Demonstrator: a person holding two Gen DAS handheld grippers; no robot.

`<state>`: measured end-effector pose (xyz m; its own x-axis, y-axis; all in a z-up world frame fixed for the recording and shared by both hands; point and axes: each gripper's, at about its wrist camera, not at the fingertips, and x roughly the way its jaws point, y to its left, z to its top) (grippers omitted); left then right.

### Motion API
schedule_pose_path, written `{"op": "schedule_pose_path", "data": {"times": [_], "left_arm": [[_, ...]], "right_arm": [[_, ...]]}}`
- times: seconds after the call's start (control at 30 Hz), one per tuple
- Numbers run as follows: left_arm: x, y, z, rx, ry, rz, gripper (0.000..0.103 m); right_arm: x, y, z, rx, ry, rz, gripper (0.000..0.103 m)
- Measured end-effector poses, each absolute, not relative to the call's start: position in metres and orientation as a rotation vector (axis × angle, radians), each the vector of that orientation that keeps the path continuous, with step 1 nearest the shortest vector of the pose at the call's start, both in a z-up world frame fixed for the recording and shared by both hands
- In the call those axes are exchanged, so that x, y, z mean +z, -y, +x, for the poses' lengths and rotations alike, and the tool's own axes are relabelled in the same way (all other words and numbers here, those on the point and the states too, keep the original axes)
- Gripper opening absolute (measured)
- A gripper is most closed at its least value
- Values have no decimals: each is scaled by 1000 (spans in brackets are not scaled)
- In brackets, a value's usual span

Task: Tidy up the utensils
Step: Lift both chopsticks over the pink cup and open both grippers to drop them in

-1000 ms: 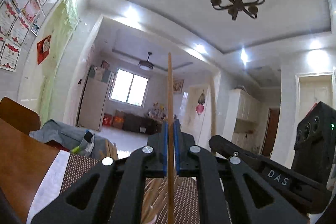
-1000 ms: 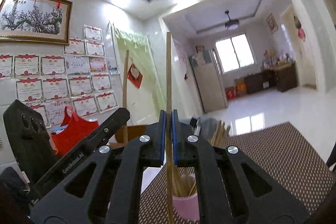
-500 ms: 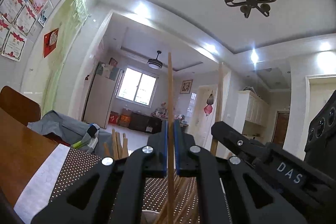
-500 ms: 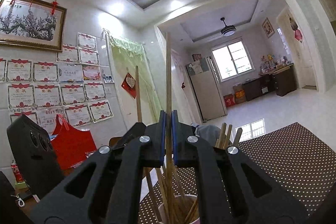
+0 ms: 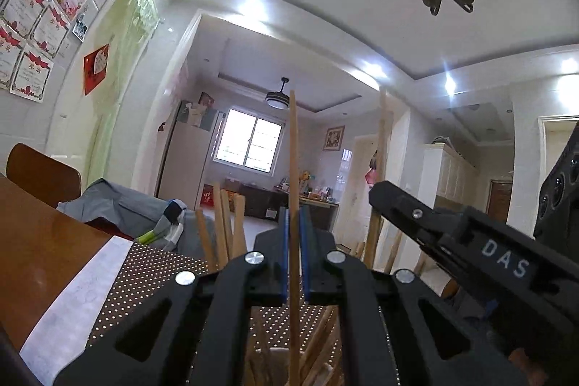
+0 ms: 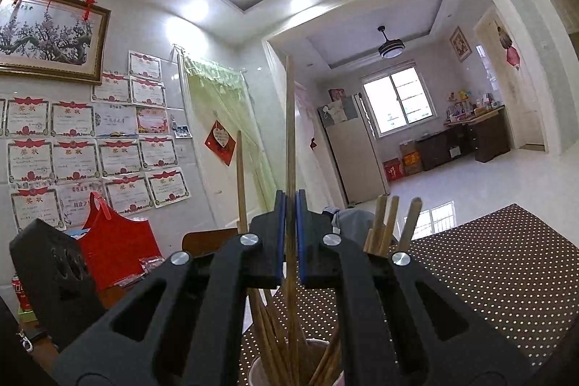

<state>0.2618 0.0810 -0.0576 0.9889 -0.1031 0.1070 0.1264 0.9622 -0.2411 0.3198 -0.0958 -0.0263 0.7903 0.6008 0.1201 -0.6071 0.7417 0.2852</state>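
Observation:
My left gripper is shut on an upright wooden chopstick whose lower end reaches down into a cup holding several chopsticks. My right gripper is shut on another upright chopstick that goes down into the same pink cup. The right gripper shows at the right of the left wrist view with its chopstick. The left gripper's chopstick shows left of centre in the right wrist view.
The cup stands on a brown dotted placemat on a wooden table. A wooden chair and grey clothing lie beyond the table. A red bag and a black camera unit are at left.
Both grippers have come lower with their chopsticks, whose lower ends now go into the cup. More of the chopsticks standing in the cup have come into view.

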Motion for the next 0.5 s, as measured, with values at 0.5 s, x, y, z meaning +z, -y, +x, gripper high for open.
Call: {"op": "schedule_pose_path", "data": {"times": [0.5], "left_arm": [[-68,-80,248,-98,15,-223,21]], "right_arm": [[-37,94,312,666,-40,292,6]]}}
